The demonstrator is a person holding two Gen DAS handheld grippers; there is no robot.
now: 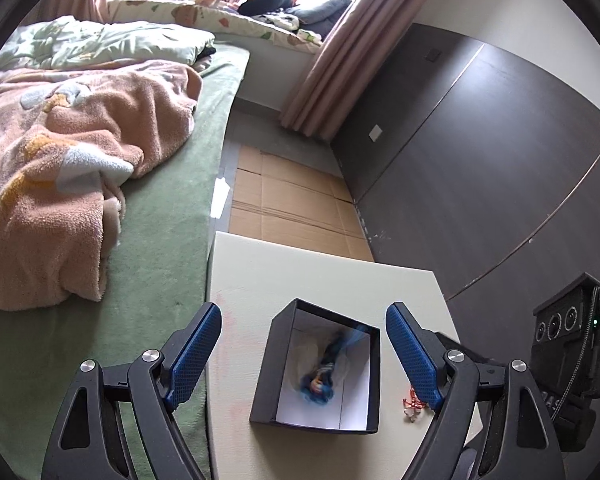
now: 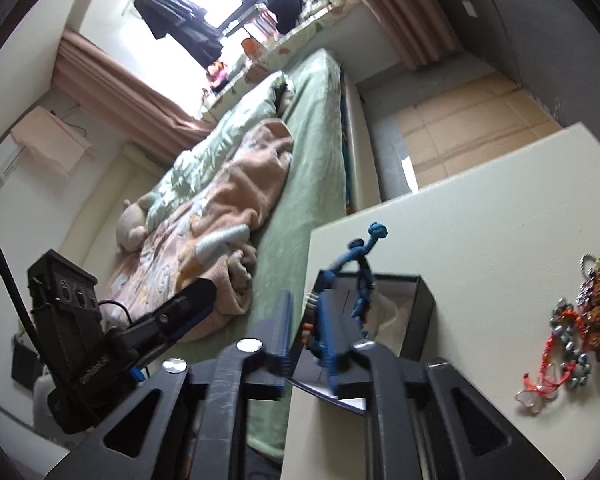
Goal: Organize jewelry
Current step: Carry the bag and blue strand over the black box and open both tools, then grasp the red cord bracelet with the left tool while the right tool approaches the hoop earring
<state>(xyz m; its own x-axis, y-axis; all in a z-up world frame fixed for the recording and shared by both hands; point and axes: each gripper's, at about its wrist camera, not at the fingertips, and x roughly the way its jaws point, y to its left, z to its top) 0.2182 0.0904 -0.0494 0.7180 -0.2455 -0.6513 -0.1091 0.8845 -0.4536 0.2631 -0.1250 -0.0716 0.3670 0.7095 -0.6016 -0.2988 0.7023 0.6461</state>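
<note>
Box (image 1: 374, 376), black w/ white lining, sits open-topped on the cream desk (image 1: 332, 280), roughly centred between the left claw (image 1: 304, 354) fingers. Left claw is spread wide, blue pads either side of the box, touching nothing. Inside the box: a blue braided bracelet (image 1: 320, 384), blurred, on the white liner; the blur streaks up toward the box's far rim.

Right claw (image 2: 306, 334) is pressed nearly together, pinching the same blue braided bracelet (image 2: 362, 276) at its lower end; cord sticks up past the fingertips w/ a knot on top, over the box (image 2: 418, 320). Exact contact pt is blurred.

On the desk (image 2: 480, 220) right of the box, well apart from it: a heap of jewelry (image 2: 580, 320) — red cord piece w/ a clear charm, silver beads, brown bead strand, all touching. In left wrist view only the red cord bit (image 1: 412, 398) shows, just beside the right finger pad.

Bed (image 1: 156, 240) w/ peach blanket (image 1: 60, 184) is left of the desk; flattened cardboard (image 1: 292, 204) on the floor beyond.
</note>
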